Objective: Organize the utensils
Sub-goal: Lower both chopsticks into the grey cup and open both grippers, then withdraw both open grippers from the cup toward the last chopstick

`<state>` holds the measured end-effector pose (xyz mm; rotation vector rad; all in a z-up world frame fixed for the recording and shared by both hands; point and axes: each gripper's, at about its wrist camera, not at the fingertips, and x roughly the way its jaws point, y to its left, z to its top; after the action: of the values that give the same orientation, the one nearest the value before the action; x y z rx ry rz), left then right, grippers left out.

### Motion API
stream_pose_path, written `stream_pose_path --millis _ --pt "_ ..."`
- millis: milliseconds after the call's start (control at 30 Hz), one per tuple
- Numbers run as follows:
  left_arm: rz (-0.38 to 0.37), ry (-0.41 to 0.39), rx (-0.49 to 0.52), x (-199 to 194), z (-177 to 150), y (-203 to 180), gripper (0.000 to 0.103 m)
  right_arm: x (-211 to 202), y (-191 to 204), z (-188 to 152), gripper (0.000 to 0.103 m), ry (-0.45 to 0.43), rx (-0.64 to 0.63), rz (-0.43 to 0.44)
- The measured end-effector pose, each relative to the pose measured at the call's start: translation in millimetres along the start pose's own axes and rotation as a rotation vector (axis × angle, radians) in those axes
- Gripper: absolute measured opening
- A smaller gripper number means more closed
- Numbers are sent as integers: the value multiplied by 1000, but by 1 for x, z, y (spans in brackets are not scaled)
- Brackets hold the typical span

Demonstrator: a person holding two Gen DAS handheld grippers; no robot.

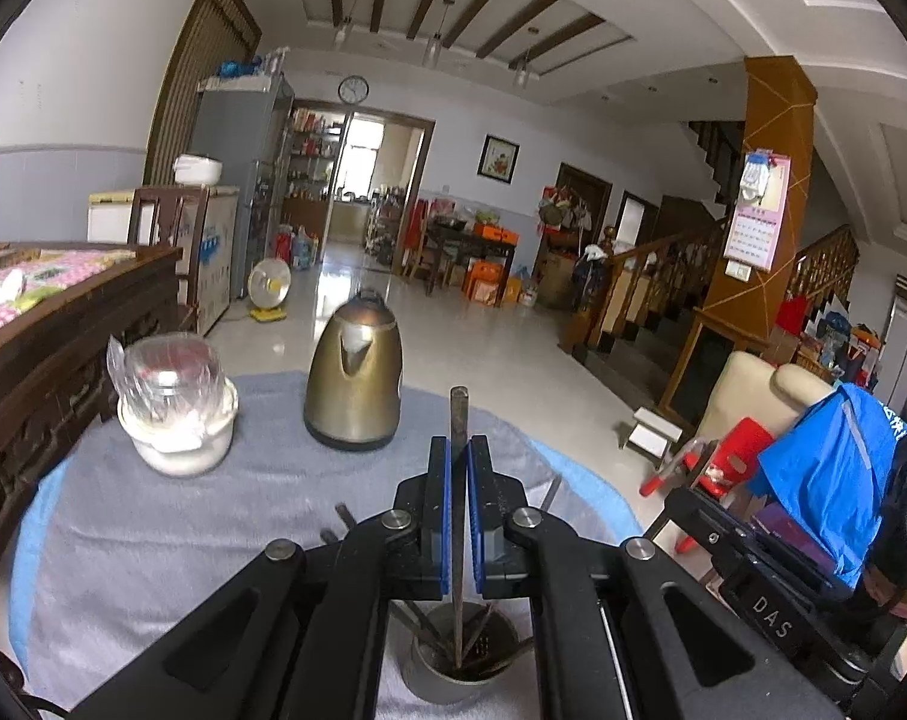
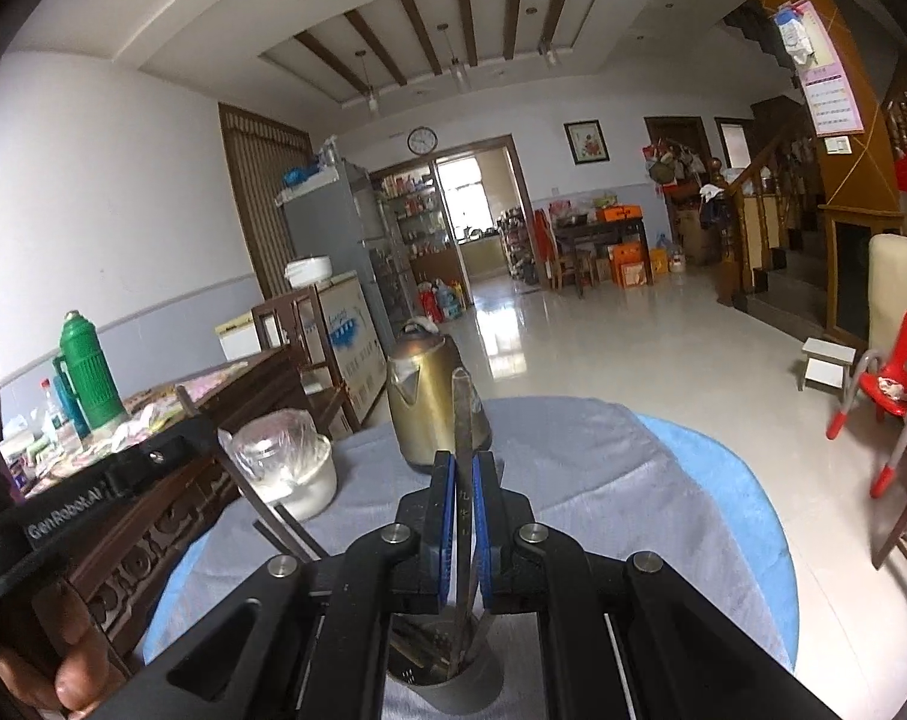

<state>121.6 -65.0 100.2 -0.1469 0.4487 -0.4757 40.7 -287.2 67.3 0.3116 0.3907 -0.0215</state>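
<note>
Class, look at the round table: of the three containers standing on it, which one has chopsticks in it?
The grey metal cup right below the grippers: dark chopsticks stand inside. The brass kettle is closed, and the white bowl holds a plastic-wrapped jar.

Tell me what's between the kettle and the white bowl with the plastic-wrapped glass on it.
Nothing: in the left wrist view, only bare grey cloth lies between the kettle and the white bowl.

Chopstick (image 2: pixel 465 420) clamped in right gripper (image 2: pixel 464 480) above holder (image 2: pixel 447 684); kettle (image 2: pixel 435 396) seen behind on cloth (image 2: pixel 603 480)
</note>
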Motion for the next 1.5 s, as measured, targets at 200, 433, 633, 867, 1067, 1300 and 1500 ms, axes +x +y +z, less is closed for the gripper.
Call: stream_pose_path --millis 200,433,633,867,1067,1300,1500 --pt "0 60 3 4 -14 -1 5 4 -4 -9 7 48 24 13" --pt "-6 77 16 -9 -21 -2 5 2 -4 -14 9 82 47 45" --pt "7 83 26 -27 -26 3 27 2 -6 -18 9 111 82 73" --pt "63 116 36 -44 -44 16 60 -9 -14 -25 10 125 125 110" --pt "101 213 12 -47 -74 32 64 -26 -14 -43 10 144 127 141" --pt "141 326 34 -41 -102 30 67 -30 -6 -74 11 225 92 166" --pt "202 376 70 -42 -120 31 69 -28 -13 -96 11 272 111 166"
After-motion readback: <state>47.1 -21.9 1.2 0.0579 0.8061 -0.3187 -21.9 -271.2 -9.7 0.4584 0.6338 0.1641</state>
